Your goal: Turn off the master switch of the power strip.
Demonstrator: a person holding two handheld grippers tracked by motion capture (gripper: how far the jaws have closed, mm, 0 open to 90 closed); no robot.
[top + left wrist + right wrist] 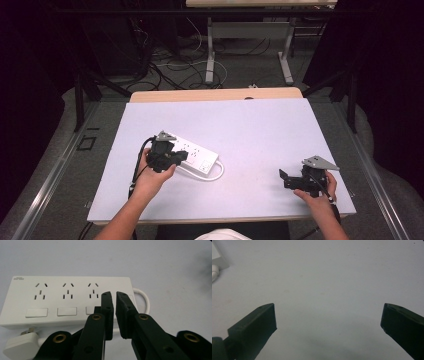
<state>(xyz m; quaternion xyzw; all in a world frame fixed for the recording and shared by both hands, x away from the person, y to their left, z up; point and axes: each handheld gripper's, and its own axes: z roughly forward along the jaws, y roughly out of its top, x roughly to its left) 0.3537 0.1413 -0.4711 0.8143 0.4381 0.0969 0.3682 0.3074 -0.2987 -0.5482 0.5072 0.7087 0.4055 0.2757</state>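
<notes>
We see a white power strip point(70, 300) lying flat on the pale table point(260, 130), left of the middle, with a small grey brand mark at one top corner of its face, too small to read. Its face shows three sockets in a row, each with a white switch below. Its white cord point(212, 176) loops beside it, and the white plug point(21, 345) lies just beside the strip's near edge.

Our left gripper point(114, 296) hovers over the strip's end near the third switch, jaws nearly together with nothing between them. Our left hand point(152, 177) holds it from below.

Our right gripper point(328, 315) rests well apart over bare table, jaws wide and empty, held by the right hand point(317, 195).
</notes>
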